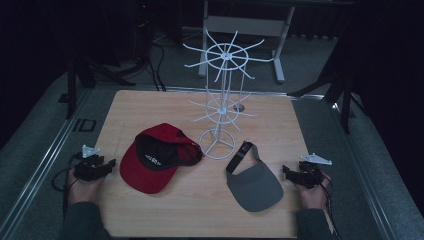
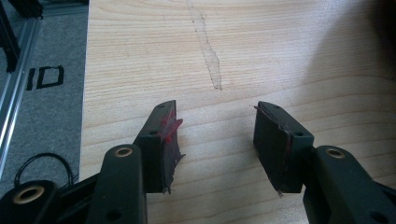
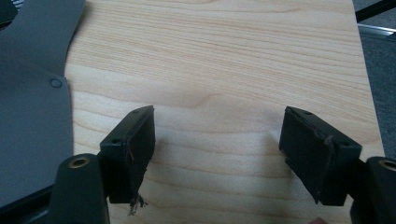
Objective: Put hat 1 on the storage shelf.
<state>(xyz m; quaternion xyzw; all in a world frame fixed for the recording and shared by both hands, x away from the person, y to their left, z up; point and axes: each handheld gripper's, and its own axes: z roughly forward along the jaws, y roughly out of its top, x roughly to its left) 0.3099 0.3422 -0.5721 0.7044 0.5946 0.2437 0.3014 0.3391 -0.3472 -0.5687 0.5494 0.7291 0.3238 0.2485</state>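
The left gripper (image 1: 102, 165) is held at the lower left of the high view, jaws spread and empty over the pale wooden table (image 1: 165, 210); just right of it a red fabric baseball cap (image 1: 155, 160) is laid. At the lower right, the right gripper (image 1: 290, 172) is likewise held wide and empty beside a grey fabric sun visor (image 1: 254, 187). Between them, toward the upper centre, a white wire display rack (image 1: 223, 95) is stood, its arms presumably meant for hanging the headwear.

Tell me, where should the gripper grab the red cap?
Probably the brim of the red cap. It lies flat and thin on the table, sticking out toward the person, nearest the open left gripper. Come in low from the cap's left side; the rounded crown behind looks too bulky to pinch.
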